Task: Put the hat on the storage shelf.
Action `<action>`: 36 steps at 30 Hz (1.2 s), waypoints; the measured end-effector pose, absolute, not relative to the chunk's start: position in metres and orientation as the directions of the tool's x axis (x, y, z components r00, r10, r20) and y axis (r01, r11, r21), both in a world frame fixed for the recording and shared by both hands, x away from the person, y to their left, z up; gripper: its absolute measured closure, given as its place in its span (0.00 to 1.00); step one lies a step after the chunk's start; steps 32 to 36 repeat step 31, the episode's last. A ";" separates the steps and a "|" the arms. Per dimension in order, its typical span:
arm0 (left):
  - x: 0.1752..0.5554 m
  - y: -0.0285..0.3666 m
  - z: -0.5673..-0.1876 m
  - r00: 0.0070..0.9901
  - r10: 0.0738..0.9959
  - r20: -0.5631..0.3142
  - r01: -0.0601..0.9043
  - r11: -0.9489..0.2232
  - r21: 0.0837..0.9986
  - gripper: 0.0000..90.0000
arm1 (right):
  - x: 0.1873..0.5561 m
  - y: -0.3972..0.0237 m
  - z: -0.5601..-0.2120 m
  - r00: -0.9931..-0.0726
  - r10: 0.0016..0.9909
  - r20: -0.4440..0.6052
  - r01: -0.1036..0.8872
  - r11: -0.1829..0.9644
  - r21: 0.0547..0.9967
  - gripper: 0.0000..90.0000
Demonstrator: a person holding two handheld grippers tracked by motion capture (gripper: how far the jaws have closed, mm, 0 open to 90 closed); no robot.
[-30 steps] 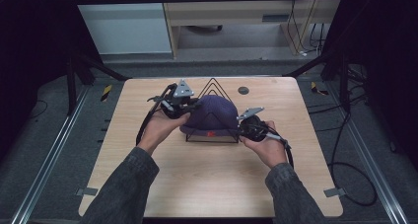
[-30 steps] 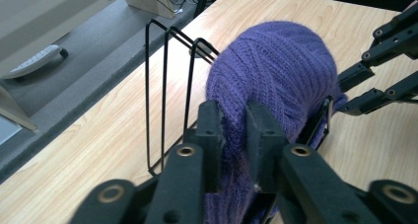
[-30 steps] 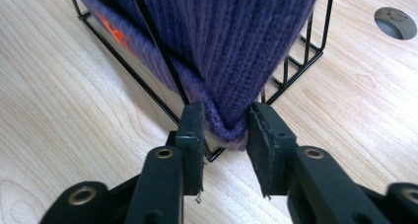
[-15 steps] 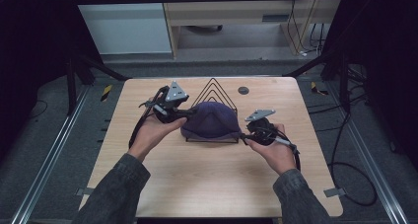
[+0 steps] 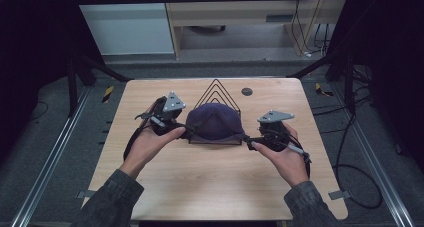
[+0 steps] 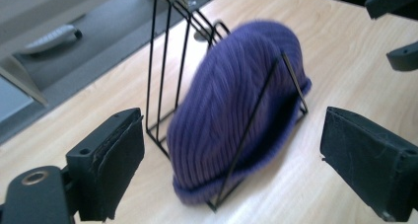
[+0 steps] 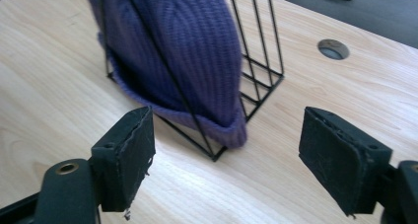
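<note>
Purple ribbed knit beanie (image 6: 231, 110) (rounded) in black wire rack (image 6: 167, 71).

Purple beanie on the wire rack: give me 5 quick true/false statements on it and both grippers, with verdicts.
1. The purple beanie sits in the black wire rack. True.
2. The left gripper has its jaws clamped on the beanie. False: its jaws stand wide open, short of the hat.
3. The right gripper is open. True.
4. The rack lies tipped over flat on the table. False: it stands upright, its triangular wires pointing up.
5. Both grippers are on the same side of the beanie. False: in the high view one is at each side of it.
</note>
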State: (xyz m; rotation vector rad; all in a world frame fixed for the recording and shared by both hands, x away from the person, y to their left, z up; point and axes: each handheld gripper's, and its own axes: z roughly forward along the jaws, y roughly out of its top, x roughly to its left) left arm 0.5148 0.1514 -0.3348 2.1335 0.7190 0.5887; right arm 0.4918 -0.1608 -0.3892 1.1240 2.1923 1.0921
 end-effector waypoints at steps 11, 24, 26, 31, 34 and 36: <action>0.490 0.189 -0.377 0.719 0.681 0.140 0.352 -0.530 0.771 0.06 | 0.477 -0.142 -0.414 -0.635 0.772 -0.013 0.464 0.395 0.793 0.15; 0.498 0.256 -0.459 0.595 0.799 0.089 0.541 -0.480 0.691 0.07 | 0.462 -0.112 -0.487 -0.694 0.720 0.012 0.519 0.489 0.701 0.12; 0.501 0.263 -0.467 0.575 0.815 0.078 0.555 -0.458 0.695 0.07 | 0.461 -0.111 -0.494 -0.689 0.725 -0.001 0.526 0.501 0.687 0.12; 0.506 0.273 -0.484 0.565 0.823 0.067 0.587 -0.457 0.668 0.07 | 0.459 -0.107 -0.507 -0.682 0.731 -0.013 0.521 0.498 0.693 0.09; 0.506 0.273 -0.484 0.565 0.823 0.067 0.587 -0.457 0.668 0.07 | 0.459 -0.107 -0.507 -0.682 0.731 -0.013 0.521 0.498 0.693 0.09; 0.506 0.273 -0.484 0.565 0.823 0.067 0.587 -0.457 0.668 0.07 | 0.459 -0.107 -0.507 -0.682 0.731 -0.013 0.521 0.498 0.693 0.09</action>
